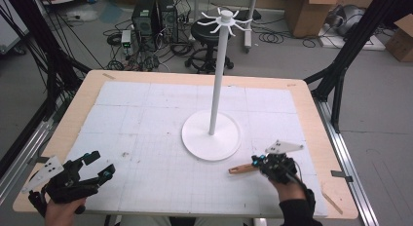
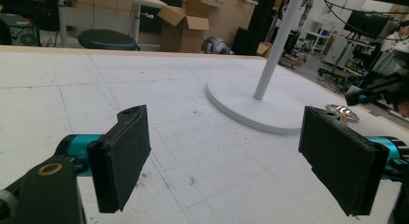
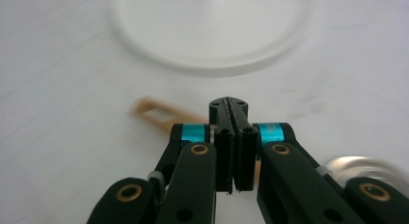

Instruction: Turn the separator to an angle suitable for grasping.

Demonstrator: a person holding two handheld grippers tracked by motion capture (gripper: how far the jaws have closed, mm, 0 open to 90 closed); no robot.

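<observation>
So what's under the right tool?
A utensil: its wooden handle sticks out one side, a shiny metal end the other. The right tool covers its middle.

High view overhead, gripper views low, perhaps blurred, sharing white stand [image 1: 211, 136]

No words, labels, brand names, numbers or signs can be read anywhere in these pictures. The cardboard boxes [image 1: 311, 9] at the upper right of the high view show plain sides, the dark computer towers [image 1: 155, 16] at the upper middle carry nothing legible, and the white sheet [image 1: 146, 138] on the surface bears only faint grid lines.
</observation>
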